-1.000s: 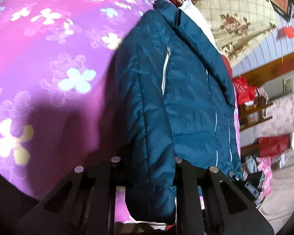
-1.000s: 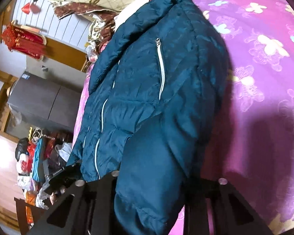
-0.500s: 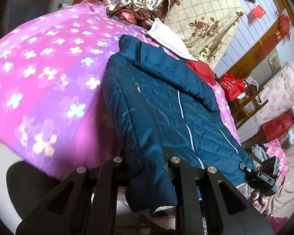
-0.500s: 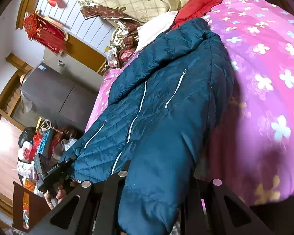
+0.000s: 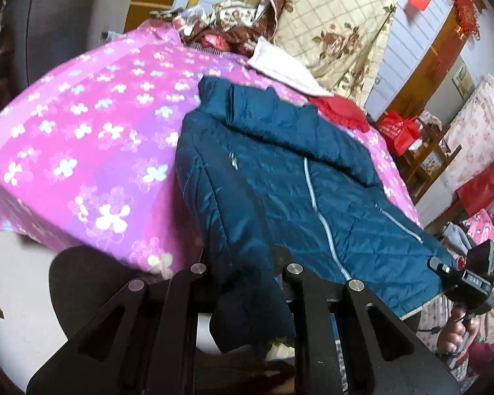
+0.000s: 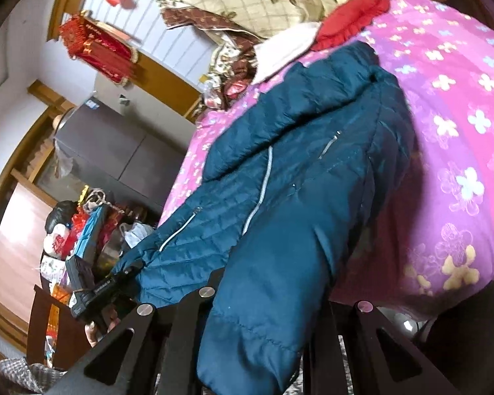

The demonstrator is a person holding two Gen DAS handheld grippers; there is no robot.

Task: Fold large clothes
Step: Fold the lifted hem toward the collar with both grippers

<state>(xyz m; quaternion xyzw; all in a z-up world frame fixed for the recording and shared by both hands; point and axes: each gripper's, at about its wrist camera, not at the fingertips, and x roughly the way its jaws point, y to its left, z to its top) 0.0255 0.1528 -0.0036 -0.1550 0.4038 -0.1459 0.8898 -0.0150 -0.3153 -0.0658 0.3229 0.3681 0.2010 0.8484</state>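
- The left gripper [image 5: 247, 296] is pinched on one bottom corner of the dark blue padded jacket [image 5: 280, 177]; cloth is bunched between its closed fingers [image 5: 184, 296] and hangs in a lobe below them.
- In the left wrist view the jacket is seen lying front up on the pink flowered bedspread [image 5: 82, 151], its hem drawn off the near edge of the bed and its collar far off, towards the checked quilt [image 5: 332, 23] at the head.
- The long axis of the jacket, marked by the pale front zip, is thus set straight away from both grippers.
- The right gripper [image 6: 266, 322] is clamped on the opposite bottom corner of the jacket [image 6: 296, 171]; a thick padded fold fills the gap between its fingers [image 6: 194, 302].
- The bedspread [image 6: 461, 105] is seen on the right of that view, the collar again at the far end.
- Each gripper appears in the other's view, just beside the hem, so the hem is held stretched between them.
- Neither hand is judged nearer to the collar; a fold would probably call for both corners to be carried forward together along that axis.
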